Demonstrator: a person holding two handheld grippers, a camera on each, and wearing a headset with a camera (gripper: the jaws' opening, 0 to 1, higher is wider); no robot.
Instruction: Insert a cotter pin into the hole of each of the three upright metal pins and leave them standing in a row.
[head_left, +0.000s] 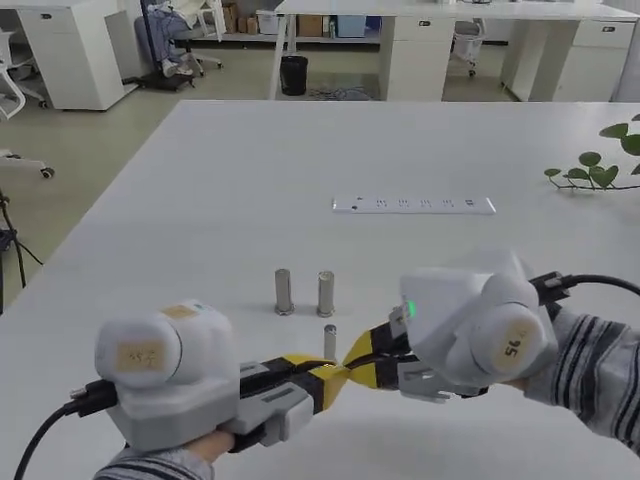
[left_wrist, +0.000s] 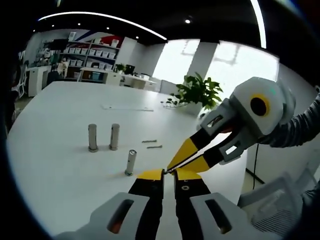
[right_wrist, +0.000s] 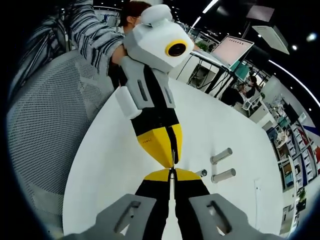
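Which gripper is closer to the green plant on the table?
Right. The right gripper sits on the plant's side of the table. The left gripper sits on the far side from it, though their tips meet in the middle.

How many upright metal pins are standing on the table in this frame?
3. Two pins stand side by side at the back; the third stands nearer the person, its lower part hidden.
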